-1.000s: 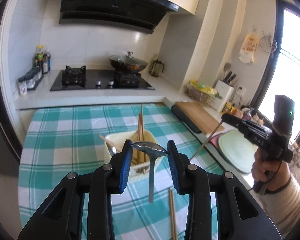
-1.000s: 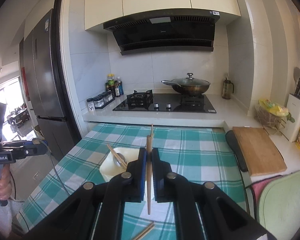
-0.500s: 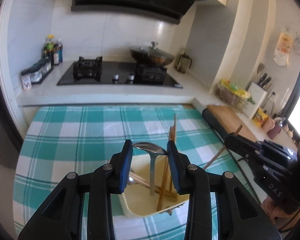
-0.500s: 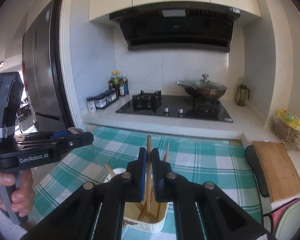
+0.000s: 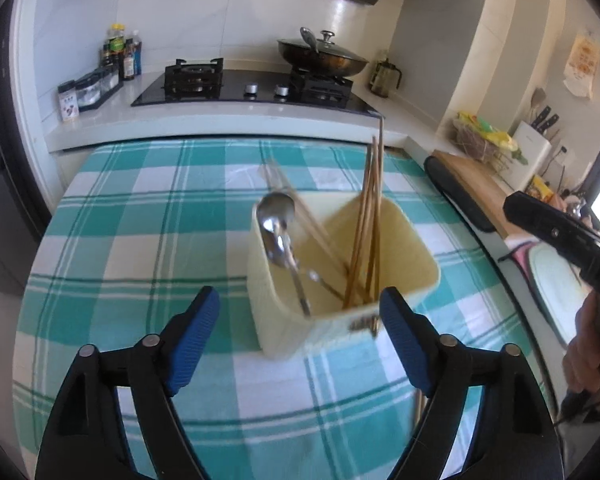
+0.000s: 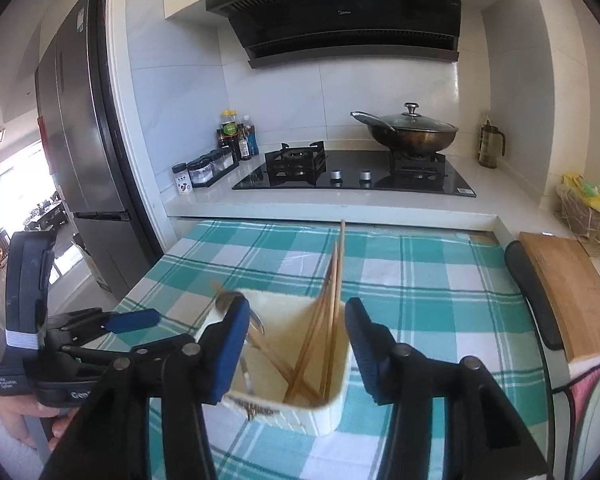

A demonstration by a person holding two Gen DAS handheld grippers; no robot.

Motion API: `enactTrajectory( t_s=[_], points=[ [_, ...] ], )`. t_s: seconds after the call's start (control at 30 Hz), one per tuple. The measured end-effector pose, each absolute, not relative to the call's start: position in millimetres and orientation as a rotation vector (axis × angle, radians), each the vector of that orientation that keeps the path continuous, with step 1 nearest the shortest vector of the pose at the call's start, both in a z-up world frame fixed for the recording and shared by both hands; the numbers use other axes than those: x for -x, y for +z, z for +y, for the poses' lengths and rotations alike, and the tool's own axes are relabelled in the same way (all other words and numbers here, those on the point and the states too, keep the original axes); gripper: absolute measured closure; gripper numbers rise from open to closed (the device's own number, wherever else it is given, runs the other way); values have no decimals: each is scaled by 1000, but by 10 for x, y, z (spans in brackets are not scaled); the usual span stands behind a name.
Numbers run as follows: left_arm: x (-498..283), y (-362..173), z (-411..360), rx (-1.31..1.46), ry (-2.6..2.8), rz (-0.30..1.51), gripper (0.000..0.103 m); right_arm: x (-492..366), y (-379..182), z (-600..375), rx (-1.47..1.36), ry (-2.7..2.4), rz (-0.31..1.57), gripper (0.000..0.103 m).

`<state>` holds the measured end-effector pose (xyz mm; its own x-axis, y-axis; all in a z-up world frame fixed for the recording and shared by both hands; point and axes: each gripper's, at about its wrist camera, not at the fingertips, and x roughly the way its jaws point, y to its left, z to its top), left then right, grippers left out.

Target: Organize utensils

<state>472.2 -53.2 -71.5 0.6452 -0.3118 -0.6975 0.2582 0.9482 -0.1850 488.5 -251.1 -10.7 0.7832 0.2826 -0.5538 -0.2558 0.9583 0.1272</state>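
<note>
Both of your grippers are opening with nothing between the jaws: left gripper (image 5: 300,322), right gripper (image 6: 296,338); the spoon (image 5: 278,236) and chopsticks (image 5: 366,232) lean inside the cream holder (image 5: 404,240) on the checked cloth (image 5: 140,216). Pull back carelessly and a finger could catch the tall chopsticks or the rim at twelve o'clock, tipping the holder; the other gripper (image 5: 564,236) crowds in at three o'clock.

Metal spoon (image 5: 278,229) leaned bowl-up against left wall of cream holder (image 5: 414,248); wooden chopsticks (image 5: 367,224) propped upright inside, tips above rim
</note>
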Motion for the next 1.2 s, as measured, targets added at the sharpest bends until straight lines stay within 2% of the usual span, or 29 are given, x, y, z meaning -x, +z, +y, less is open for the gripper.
enactTrajectory(
  t_s=[0.13,0.3,0.47,0.87,1.07,1.2],
  points=[
    [-4145,-1328,-481,-27,-343,901,18,-4349,-472,-2810,-46,235,691,52],
    [-3594,-2007,-466,-34,-326,996,18,-3588,-1403,-3091,-26,121,844,52],
    [-3339,-2133,-557,-73,-290,936,16,-3066,-1980,-3178,-16,23,901,52],
    [-3339,-2197,-673,-128,-298,924,3,-3045,-2123,-3131,4,-14,897,50],
    [-3380,-2159,-689,-112,-342,953,3,-3047,-2124,-3151,-3,-12,897,49],
    [-3388,-1941,-903,-87,-449,963,2,-3045,-2124,-3152,-8,-10,897,49]
  ],
)
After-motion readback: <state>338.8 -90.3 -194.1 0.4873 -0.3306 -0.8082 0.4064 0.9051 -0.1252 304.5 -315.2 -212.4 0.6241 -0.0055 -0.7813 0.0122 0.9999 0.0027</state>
